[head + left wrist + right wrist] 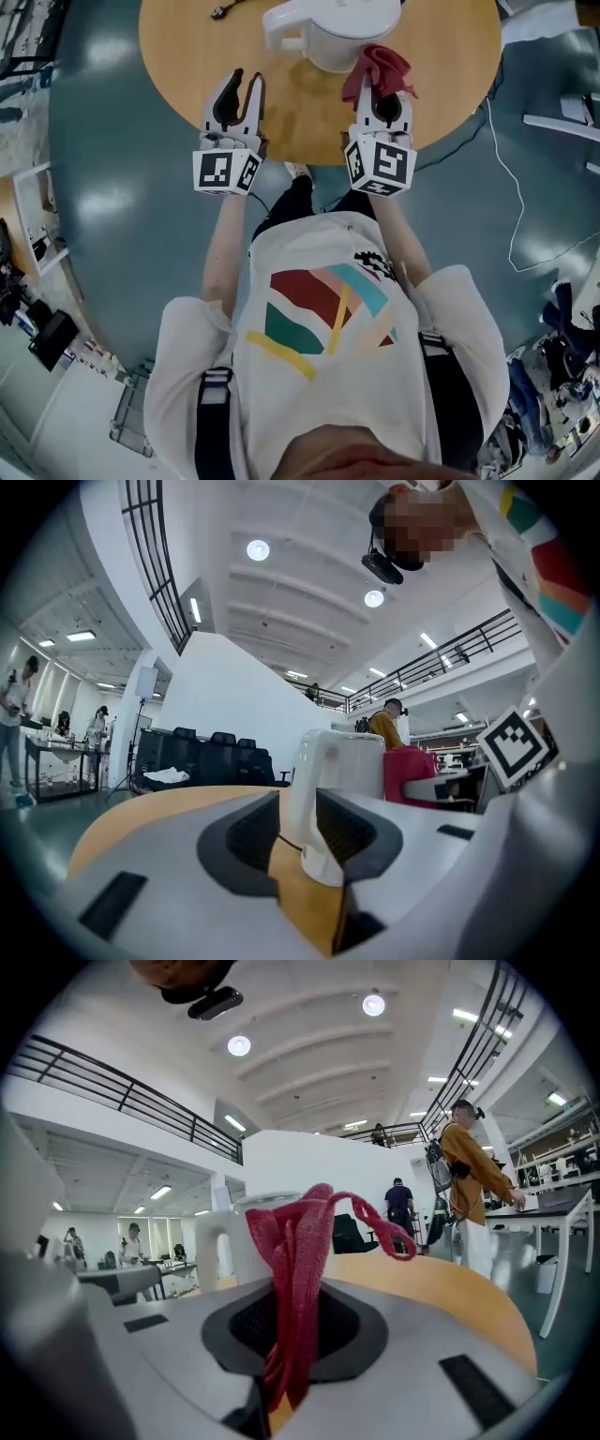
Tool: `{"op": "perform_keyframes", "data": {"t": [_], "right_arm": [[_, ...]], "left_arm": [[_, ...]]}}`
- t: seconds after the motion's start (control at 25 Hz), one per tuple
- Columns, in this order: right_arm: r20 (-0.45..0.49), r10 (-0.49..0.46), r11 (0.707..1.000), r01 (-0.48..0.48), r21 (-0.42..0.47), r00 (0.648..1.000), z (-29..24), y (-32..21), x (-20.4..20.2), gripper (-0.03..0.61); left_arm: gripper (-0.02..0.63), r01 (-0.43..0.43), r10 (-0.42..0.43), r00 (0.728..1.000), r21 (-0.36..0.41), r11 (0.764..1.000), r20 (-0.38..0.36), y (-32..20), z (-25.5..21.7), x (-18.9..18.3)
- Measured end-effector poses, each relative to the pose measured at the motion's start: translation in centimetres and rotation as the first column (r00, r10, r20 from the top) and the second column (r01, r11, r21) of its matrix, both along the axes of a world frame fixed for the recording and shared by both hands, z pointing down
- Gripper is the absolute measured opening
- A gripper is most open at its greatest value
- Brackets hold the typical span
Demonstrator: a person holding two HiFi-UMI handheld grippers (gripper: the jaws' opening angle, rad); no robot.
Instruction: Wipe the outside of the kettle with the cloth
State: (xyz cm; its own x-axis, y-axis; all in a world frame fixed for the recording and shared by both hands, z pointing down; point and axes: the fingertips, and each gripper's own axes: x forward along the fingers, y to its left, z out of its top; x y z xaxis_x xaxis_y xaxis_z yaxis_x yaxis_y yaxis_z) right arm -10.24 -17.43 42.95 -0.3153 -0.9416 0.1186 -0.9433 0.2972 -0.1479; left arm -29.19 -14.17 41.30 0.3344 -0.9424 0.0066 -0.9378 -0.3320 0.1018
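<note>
A white kettle [328, 28] stands on the round wooden table [187, 56], its handle [281, 28] turned to the left. My right gripper [385, 94] is shut on a red cloth [380, 70], which bunches up against the kettle's near right side. In the right gripper view the cloth [295, 1279] hangs pinched between the jaws, with the kettle [234, 1241] behind it. My left gripper [240, 89] is open and holds nothing, over the table a little left of the kettle. The left gripper view shows the kettle [342, 761] ahead between the jaws, and the cloth [408, 771] to its right.
A black cable end [222, 10] lies on the table at the far left of the kettle. A white cord [511, 178] trails across the grey floor on the right. The table's front edge [300, 159] runs just under both grippers.
</note>
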Motion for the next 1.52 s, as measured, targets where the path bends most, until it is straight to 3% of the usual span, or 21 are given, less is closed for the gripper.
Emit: {"op": "perform_keyframes", "data": {"t": [0.28,0.48,0.76,0.88,1.52], "right_arm": [[-0.014,-0.088,0.989,0.089,0.114,0.996,-4.6,0.1,-8.4,0.038],[0.018,-0.052,0.992,0.05,0.113,0.998,-3.6,-2.0,-8.5,0.038],[0.024,-0.033,0.993,0.03,0.11,0.999,-2.5,-2.6,-11.5,0.038],[0.028,-0.034,0.993,0.031,0.114,0.999,-2.5,-2.4,-11.3,0.038],[-0.017,-0.184,0.976,0.185,0.114,0.983,-1.5,-1.8,-17.9,0.038]], "left_arm": [[0.153,-0.038,0.038,0.999,0.033,0.999,0.006,-0.4,-1.4,-3.3],[0.153,-0.029,0.029,0.999,0.025,0.999,0.014,-0.1,-0.5,-3.2],[0.153,-0.003,0.003,1.0,-0.02,1.0,0.012,0.7,1.1,-7.9],[0.153,-0.008,0.008,1.0,-0.026,1.0,0.016,0.7,1.2,-7.4],[0.153,0.064,-0.063,0.998,-0.038,0.997,0.007,1.3,2.1,-11.2]]}}
